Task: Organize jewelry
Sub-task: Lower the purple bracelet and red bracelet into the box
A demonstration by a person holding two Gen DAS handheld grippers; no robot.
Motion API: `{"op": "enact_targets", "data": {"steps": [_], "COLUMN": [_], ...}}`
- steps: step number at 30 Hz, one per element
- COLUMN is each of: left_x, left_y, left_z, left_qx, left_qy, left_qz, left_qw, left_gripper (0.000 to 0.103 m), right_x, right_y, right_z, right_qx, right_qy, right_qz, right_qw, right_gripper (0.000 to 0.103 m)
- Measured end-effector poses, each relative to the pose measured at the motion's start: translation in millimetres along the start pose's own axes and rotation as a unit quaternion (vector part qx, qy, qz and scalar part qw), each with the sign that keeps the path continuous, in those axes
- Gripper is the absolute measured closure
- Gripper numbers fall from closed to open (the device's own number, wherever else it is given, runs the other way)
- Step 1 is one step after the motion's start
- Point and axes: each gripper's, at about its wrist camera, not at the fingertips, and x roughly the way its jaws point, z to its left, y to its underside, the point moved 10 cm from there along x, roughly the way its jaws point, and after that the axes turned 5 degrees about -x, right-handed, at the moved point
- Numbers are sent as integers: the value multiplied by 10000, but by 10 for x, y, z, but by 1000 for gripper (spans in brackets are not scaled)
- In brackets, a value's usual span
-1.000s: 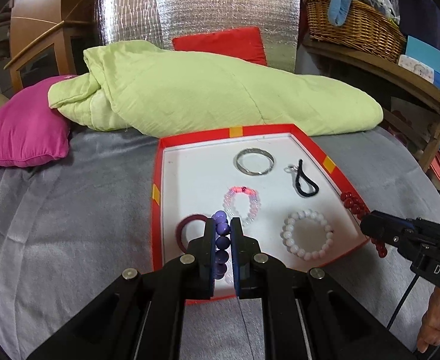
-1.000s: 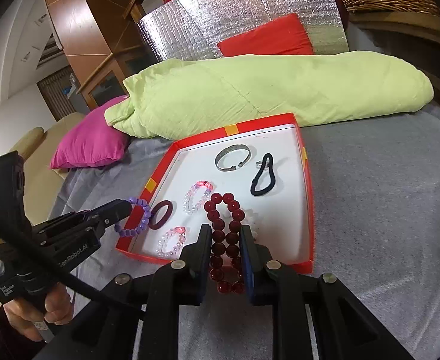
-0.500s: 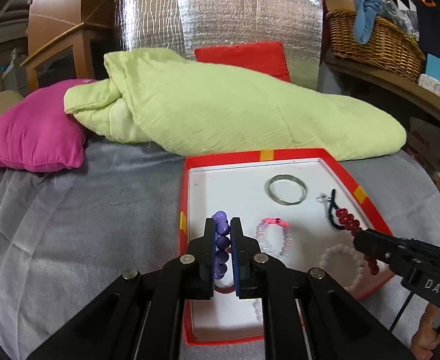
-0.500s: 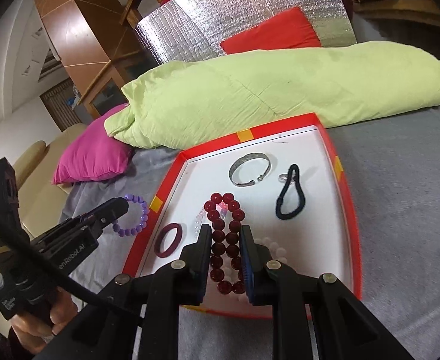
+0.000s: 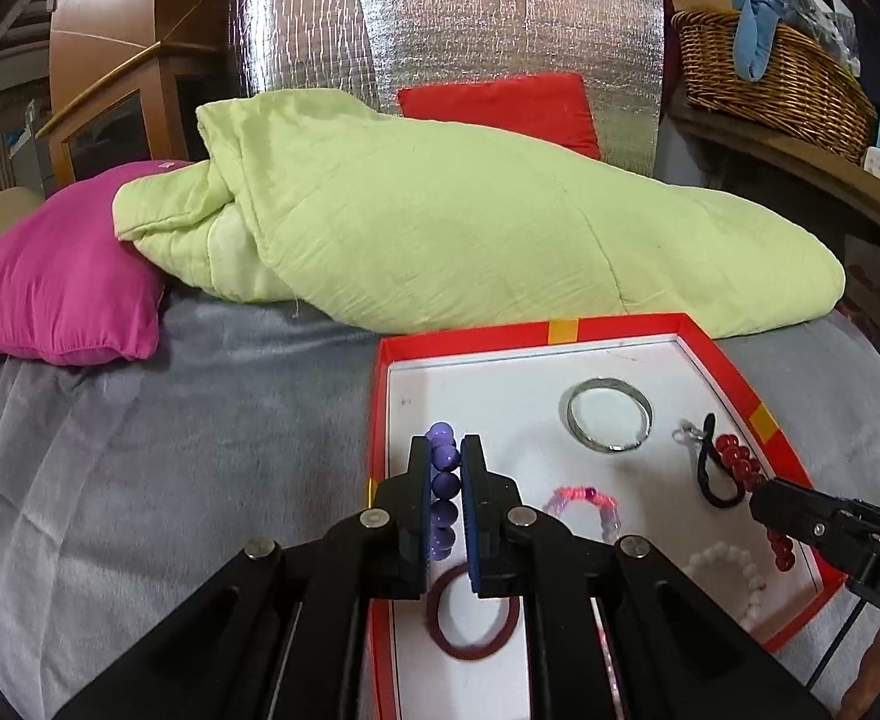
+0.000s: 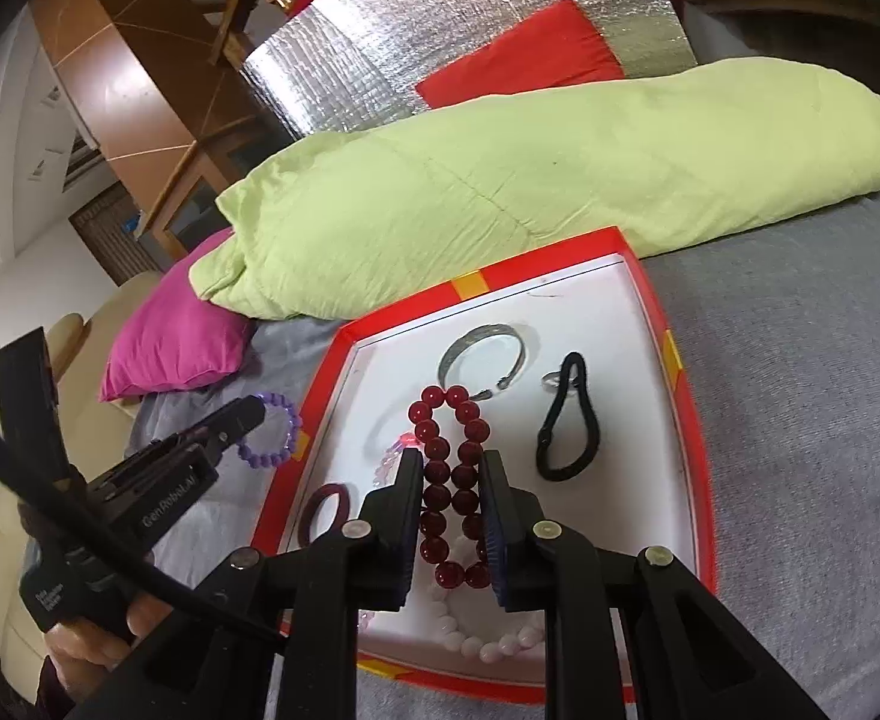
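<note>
Both grippers tilt downward over the red tray [image 6: 689,420] on the grey bed [image 5: 170,450]. The left gripper [image 5: 443,456] has its fingers pinching a purple bead bracelet [image 5: 443,486] above the tray's left edge. The right gripper [image 6: 452,462] has its fingers clamped on a dark red bead bracelet [image 6: 449,480], hanging over the tray's middle, above a white bead bracelet [image 6: 500,642]. A hand [image 6: 98,636] grips the left tool's handle.

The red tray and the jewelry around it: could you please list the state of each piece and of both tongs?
Left tongs: shut on purple bead bracelet, held up.
Right tongs: shut on dark red bead bracelet, over the tray.
Red tray: open, on grey cover.
Silver bangle: flat in tray.
Black hair tie: flat in tray.
</note>
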Motion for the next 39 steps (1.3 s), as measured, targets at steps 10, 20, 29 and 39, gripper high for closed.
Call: {"op": "enact_targets", "data": {"steps": [10, 20, 29, 39], "left_x": [220, 286, 310, 357], "left_y": [74, 116, 142, 180], "left_z": [7, 59, 73, 62], "left_qx": [102, 56, 56, 22], "left_qy": [-136, -144, -141, -77], "left_qz": [217, 376, 432, 521], "left_qw": [9996, 9992, 9990, 9986], "left_gripper": [93, 93, 93, 93], "right_x": [52, 110, 123, 135], "right_y": [57, 137, 147, 160], "right_z": [-43, 12, 17, 14], "right_qx": [85, 24, 24, 21], "right_qy": [25, 1, 0, 17], "right_qz": [99, 216, 243, 265], "right_qw": [9999, 9998, 9997, 9996], "right_gripper": [83, 82, 83, 83]}}
